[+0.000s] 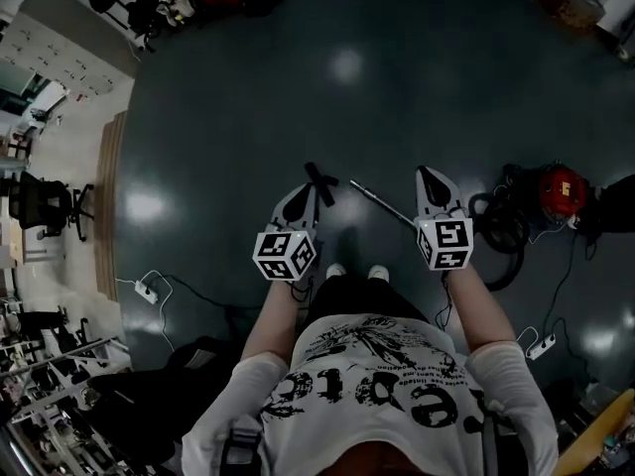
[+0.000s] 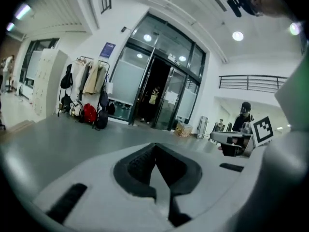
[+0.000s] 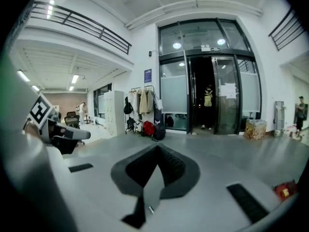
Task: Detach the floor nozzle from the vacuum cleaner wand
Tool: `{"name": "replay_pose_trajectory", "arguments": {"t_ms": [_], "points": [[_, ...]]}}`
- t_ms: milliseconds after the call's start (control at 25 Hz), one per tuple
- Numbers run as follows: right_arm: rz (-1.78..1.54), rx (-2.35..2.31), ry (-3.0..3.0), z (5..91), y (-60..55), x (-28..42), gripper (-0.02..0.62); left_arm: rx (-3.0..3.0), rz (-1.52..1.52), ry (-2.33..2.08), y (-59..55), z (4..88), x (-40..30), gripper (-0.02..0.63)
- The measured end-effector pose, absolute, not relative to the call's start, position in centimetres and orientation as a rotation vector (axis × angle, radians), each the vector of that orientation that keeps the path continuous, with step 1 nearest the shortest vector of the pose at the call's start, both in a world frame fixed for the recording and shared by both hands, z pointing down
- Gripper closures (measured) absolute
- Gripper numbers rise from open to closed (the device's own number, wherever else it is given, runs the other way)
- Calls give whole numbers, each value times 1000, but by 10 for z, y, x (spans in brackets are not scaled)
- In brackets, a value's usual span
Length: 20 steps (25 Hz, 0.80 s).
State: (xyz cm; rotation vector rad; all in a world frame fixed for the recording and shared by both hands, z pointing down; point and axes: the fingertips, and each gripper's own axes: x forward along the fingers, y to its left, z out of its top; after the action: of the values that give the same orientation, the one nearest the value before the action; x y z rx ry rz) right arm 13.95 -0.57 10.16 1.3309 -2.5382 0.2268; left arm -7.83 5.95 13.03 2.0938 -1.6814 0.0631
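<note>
I look down at a dark floor. A thin metal vacuum wand point(image 1: 382, 204) lies on it ahead of my feet, with a black floor nozzle point(image 1: 319, 180) just to its left; I cannot tell whether they are joined. A red vacuum cleaner point(image 1: 562, 190) with a black hose point(image 1: 501, 234) sits to the right. My left gripper point(image 1: 299, 198) and right gripper point(image 1: 431, 180) are held high above the floor, apart from all of these. Both are shut and empty, as the left gripper view point(image 2: 155, 152) and the right gripper view point(image 3: 157, 152) show, pointing roughly level across the hall.
White power strips lie at the left point(image 1: 147, 290) and at the right point(image 1: 541, 346). An office chair point(image 1: 45, 206) stands far left. Ahead are glass doors point(image 3: 208, 100), a coat rack with bags point(image 2: 86, 95) and a cardboard box point(image 3: 255, 128). People stand far off.
</note>
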Motion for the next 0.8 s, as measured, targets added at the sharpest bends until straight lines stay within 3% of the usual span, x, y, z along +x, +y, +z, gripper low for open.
{"name": "replay_pose_trajectory", "arguments": {"t_ms": [400,800], "points": [[232,1347,-2622,45,80,96,594,2229,-21,-1758,135,45,-125,600],[191,1341,-2613,56,121,59,594,2251,-112,-1722,168,44,-146,600]]}}
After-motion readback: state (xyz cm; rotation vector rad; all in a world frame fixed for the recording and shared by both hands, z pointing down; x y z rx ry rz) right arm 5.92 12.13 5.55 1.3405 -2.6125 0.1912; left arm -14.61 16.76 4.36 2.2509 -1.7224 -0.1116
